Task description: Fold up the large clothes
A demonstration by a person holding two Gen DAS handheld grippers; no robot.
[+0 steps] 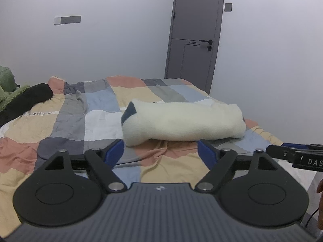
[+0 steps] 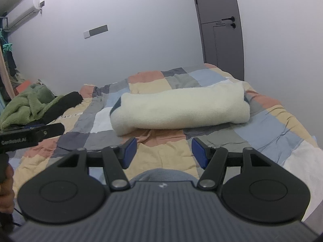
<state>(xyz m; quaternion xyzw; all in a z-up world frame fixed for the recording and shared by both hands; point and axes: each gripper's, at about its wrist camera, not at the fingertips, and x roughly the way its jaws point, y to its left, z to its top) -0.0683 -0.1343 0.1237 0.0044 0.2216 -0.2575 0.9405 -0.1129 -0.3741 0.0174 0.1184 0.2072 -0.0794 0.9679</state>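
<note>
Left hand-held gripper jaws wide apart, nothing between them. Right hand-held gripper also agape and empty. Both hover tilted slightly down over the patchwork bed, short of the folded cream fleece garment lying mid-bed.

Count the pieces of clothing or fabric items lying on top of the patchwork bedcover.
3: a folded cream garment mid-bed, a black item at the left edge, and a green fleece beside it. More may lie outside the frame.
</note>
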